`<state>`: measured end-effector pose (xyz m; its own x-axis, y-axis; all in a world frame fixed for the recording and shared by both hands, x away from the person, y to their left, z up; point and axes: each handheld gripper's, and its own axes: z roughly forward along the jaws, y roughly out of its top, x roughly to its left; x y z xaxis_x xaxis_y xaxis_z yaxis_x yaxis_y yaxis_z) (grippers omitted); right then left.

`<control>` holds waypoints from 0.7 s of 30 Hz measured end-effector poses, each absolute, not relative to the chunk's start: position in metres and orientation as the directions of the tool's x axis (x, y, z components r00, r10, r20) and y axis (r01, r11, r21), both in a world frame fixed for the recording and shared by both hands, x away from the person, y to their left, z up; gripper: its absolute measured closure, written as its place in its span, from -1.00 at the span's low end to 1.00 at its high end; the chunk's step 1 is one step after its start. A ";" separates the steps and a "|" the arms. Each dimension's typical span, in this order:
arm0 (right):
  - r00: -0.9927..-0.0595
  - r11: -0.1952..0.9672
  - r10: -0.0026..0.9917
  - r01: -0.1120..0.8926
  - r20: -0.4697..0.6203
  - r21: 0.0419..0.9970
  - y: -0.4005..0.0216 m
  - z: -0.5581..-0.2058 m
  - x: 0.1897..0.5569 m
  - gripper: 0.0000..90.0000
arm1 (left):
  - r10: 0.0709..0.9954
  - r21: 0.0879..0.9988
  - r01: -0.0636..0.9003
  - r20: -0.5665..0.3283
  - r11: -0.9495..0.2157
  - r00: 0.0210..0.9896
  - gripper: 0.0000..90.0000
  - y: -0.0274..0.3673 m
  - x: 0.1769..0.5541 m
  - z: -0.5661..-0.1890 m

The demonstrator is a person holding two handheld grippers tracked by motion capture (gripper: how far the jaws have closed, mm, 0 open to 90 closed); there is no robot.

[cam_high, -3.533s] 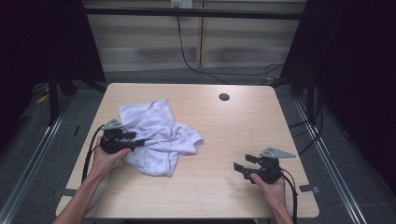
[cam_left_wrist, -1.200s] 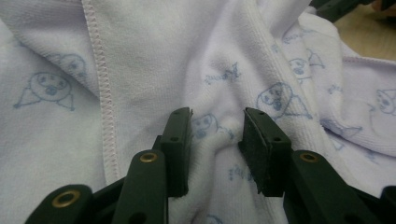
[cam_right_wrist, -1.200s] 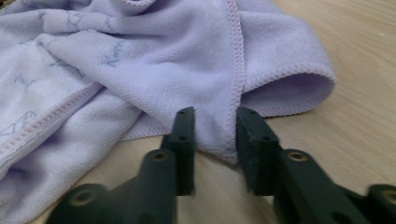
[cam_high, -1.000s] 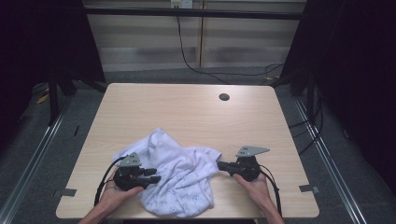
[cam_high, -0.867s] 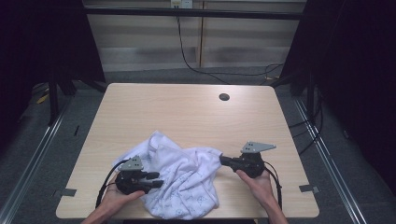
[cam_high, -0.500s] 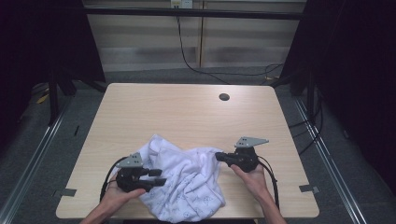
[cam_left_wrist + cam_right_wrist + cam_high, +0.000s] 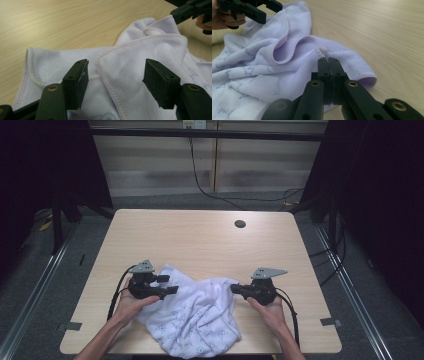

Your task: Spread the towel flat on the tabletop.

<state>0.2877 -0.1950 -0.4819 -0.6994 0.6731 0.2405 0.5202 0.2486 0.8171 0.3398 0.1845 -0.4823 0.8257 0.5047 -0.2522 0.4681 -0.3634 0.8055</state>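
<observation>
- A light wooden table [image 7: 200, 240] is standing on a grey floor [image 7: 50, 285], with a small dark round hole [image 7: 240, 224] sitting near its far edge.
- Metal rails [image 7: 352, 290] are running along the floor on both sides.
- A pale panelled wall [image 7: 165, 165] is showing behind, with a black cable [image 7: 200, 175] hanging down it.
- Dark curtains [image 7: 380, 195] are closing in at left and right.

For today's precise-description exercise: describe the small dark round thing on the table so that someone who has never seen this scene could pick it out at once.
Start with the light wooden table in the high view and look to its far edge, right of centre. There, well beyond the crumpled white towel, sits a small dark round hole in the tabletop. It lies alone on bare wood, flat and dark, unlike the pale cloth.
</observation>
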 end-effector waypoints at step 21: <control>-0.630 0.160 0.751 0.464 0.198 0.871 -0.240 -0.445 0.270 0.98 | 0.488 0.894 0.399 -0.260 -0.204 0.833 0.91 0.230 0.321 -0.442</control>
<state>0.2696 -0.2399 -0.4453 -0.6303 0.7507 0.1979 0.4643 0.1602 0.8711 0.3210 0.2305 -0.4421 0.8332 0.4880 -0.2602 0.3985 -0.2036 0.8943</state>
